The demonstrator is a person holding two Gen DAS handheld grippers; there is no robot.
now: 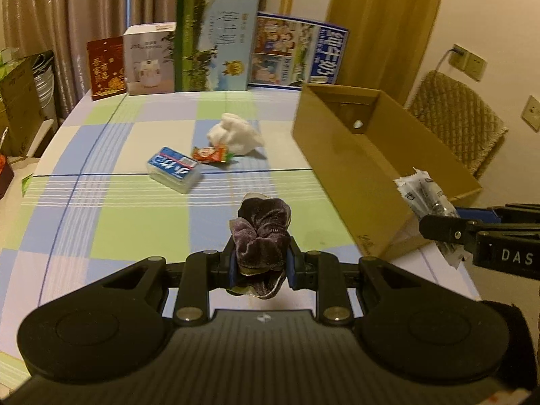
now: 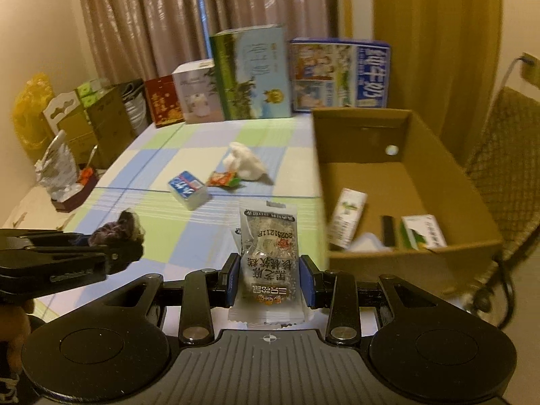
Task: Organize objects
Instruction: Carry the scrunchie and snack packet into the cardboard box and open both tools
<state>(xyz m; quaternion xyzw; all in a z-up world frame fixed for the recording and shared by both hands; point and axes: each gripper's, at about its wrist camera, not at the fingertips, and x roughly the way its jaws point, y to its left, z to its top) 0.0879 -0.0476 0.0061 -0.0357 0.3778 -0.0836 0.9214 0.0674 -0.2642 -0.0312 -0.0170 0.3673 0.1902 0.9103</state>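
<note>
My left gripper [image 1: 260,256] is shut on a dark purple velvet scrunchie [image 1: 261,233], held above the checked tablecloth [image 1: 101,209]. My right gripper [image 2: 270,276] is shut on a clear snack packet [image 2: 268,253] with dark contents, held left of the open cardboard box [image 2: 415,249]. That packet [image 1: 425,195] and the right gripper [image 1: 449,233] also show at the right edge of the left wrist view, beside the box [image 1: 337,155]. On the table lie a blue-and-white small box [image 1: 173,168], a red snack wrapper [image 1: 211,153] and a white cloth lump [image 1: 236,133].
Several upright printed cartons [image 1: 216,44] line the table's far edge. The cardboard box holds a white-green carton [image 2: 347,217], a green-white pack [image 2: 423,233] and a dark flat item [image 2: 388,233]. A padded chair [image 2: 499,155] stands right of the box. Cluttered boxes [image 2: 101,118] sit left.
</note>
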